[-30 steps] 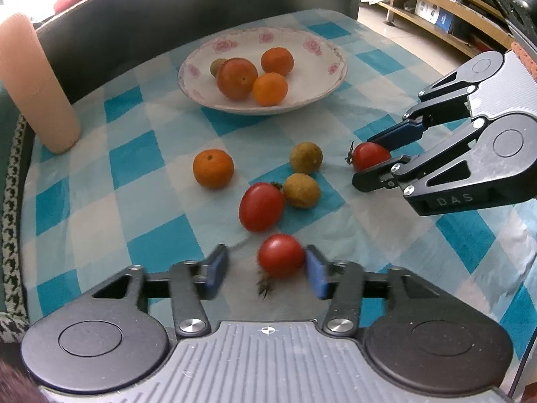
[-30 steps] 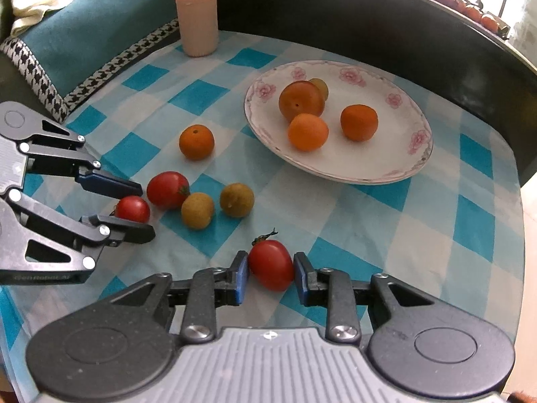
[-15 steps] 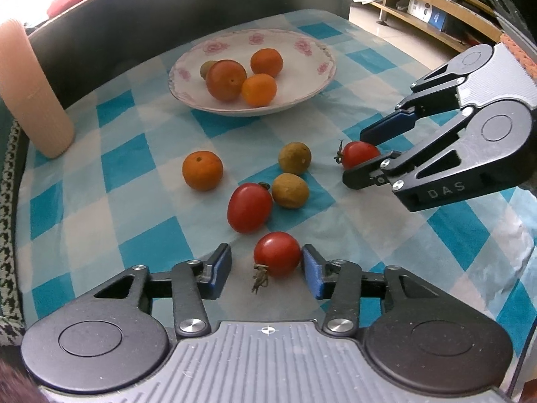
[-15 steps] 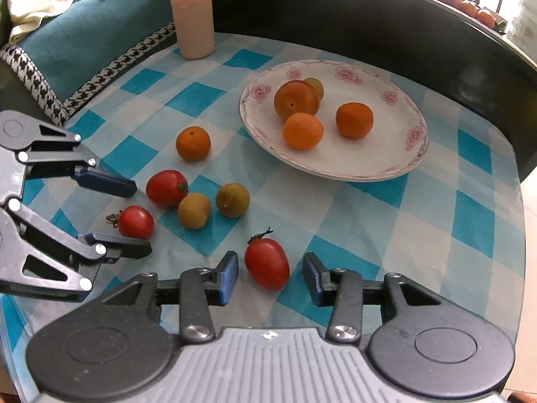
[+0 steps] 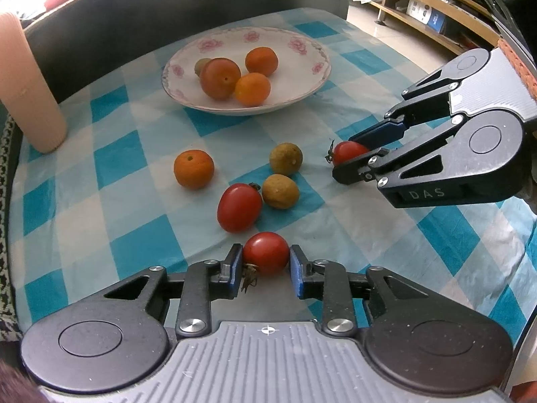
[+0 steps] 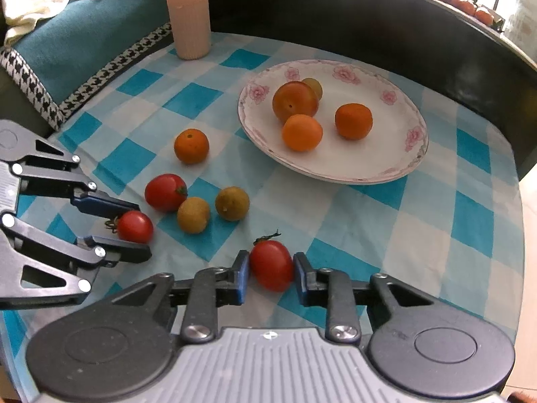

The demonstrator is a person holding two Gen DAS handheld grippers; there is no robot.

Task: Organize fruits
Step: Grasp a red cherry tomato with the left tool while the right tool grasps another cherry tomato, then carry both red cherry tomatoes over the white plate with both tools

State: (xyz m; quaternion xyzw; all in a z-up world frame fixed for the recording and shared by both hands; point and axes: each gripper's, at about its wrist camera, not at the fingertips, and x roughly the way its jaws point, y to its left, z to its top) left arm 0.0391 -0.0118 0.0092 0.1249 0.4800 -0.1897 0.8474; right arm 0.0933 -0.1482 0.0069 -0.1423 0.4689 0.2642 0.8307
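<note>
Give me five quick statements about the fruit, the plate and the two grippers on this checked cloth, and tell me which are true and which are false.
1. The left gripper has a round red tomato between its pads. True.
2. The plate holds only tomatoes. False: it holds three orange fruits, with a small greenish one partly hidden behind them.
3. The right gripper is over an oval red tomato, jaws closing on it. True.
4. Both brown-green fruits lie in the plate. False: they rest on the cloth near a loose tomato.
5. No orange fruit lies outside the plate. False: one orange sits alone on the cloth.
</note>
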